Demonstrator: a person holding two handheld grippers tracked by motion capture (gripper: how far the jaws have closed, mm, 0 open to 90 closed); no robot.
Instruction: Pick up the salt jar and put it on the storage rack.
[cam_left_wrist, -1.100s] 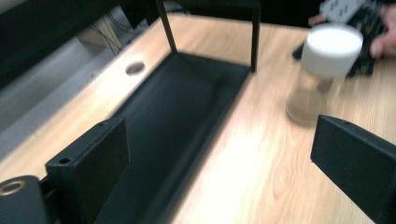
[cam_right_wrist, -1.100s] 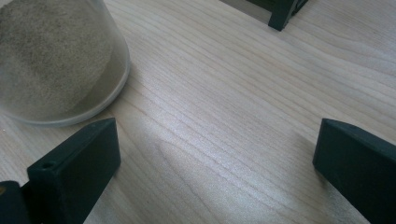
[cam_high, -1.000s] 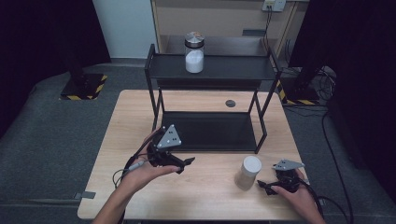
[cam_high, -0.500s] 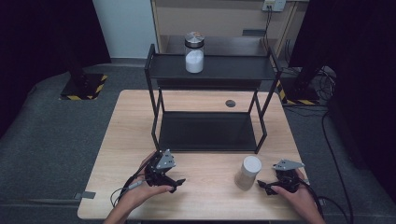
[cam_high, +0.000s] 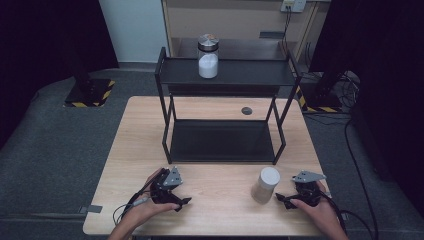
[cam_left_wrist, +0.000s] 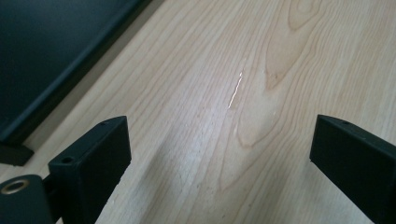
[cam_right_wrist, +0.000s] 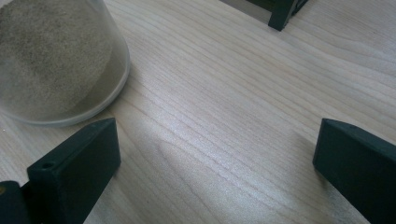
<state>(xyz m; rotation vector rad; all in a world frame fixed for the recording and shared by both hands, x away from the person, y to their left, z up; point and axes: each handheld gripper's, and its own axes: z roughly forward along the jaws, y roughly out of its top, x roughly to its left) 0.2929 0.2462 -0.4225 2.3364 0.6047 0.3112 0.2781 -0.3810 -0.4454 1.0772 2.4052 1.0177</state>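
My left gripper (cam_high: 183, 202) rests low on the wooden table (cam_high: 220, 212) near its front left, jaws wide apart over bare wood (cam_left_wrist: 219, 140) with nothing between them, so it is open. The right gripper (cam_high: 281, 198) sits at the front right, also open, its jaws spread over bare wood (cam_right_wrist: 215, 154). A white-lidded jar of beige powder (cam_high: 265, 184) stands just left of the right gripper; its base (cam_right_wrist: 56, 60) lies beyond the left jaw, apart from it. A second glass jar of white powder (cam_high: 208, 56) stands on the top shelf of the black rack (cam_high: 225, 75).
The black two-tier rack's lower shelf (cam_high: 222, 141) fills the table's middle; its edge (cam_left_wrist: 42, 70) runs along the upper left of the left gripper view, and one rack foot (cam_right_wrist: 280, 14) is ahead of the right gripper. A small dark disc (cam_high: 246, 110) lies behind the rack.
The left hand has come down and toward the front edge of the table, from in front of the rack's lower shelf to the tabletop. The right hand and the jar stayed put.
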